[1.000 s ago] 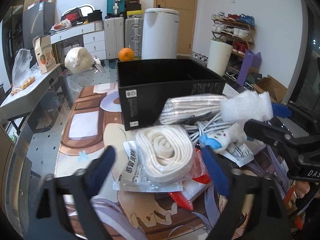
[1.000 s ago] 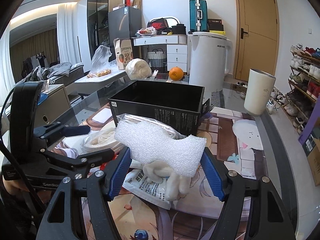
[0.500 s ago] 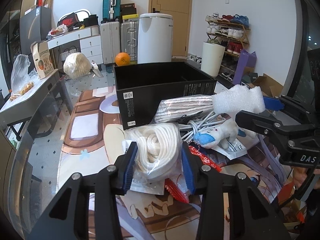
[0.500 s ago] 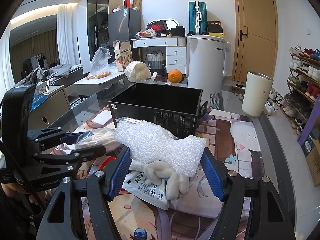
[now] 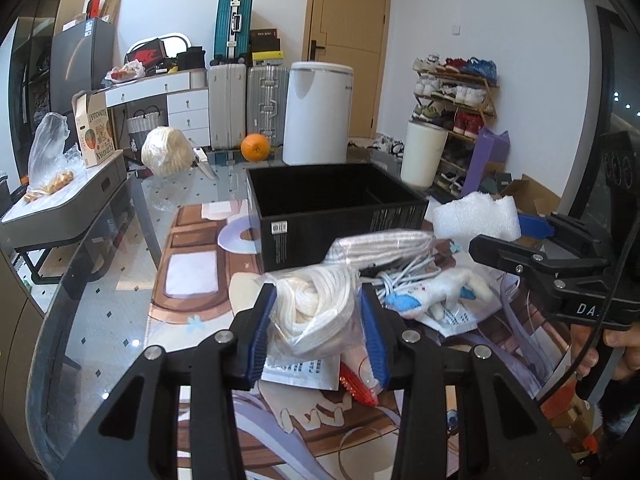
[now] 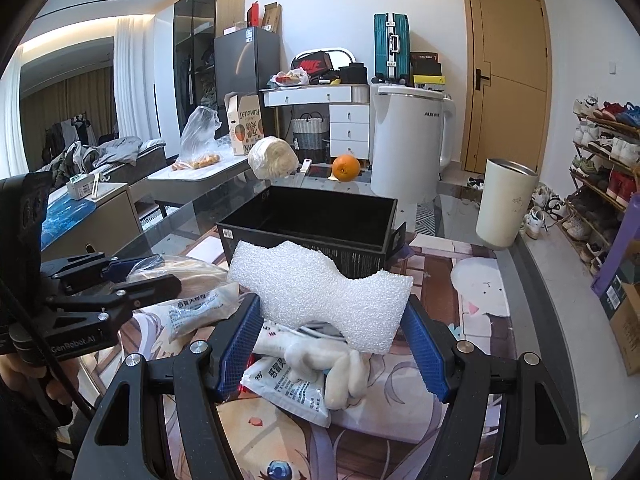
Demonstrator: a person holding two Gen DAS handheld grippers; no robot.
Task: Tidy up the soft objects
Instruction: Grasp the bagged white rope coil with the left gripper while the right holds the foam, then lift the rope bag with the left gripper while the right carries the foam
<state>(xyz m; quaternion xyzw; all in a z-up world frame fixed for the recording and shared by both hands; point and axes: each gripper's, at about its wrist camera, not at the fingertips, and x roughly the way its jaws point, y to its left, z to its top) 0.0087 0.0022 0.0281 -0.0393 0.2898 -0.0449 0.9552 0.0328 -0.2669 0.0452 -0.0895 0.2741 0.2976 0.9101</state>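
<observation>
Right wrist: white appliance (image 6: 408,140) reads "AUX".

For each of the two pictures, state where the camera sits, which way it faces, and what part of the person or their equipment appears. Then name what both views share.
Left wrist: sits on the left tool, looking forward and slightly down along its fingers at the bagged white rope it grips; the right tool and fingers of a hand show at right.
Right wrist: sits on the right tool, facing the same way, gripping the white foam block; the left tool shows at left.
Shared: black box, orange, foam block, white plush toy.
</observation>
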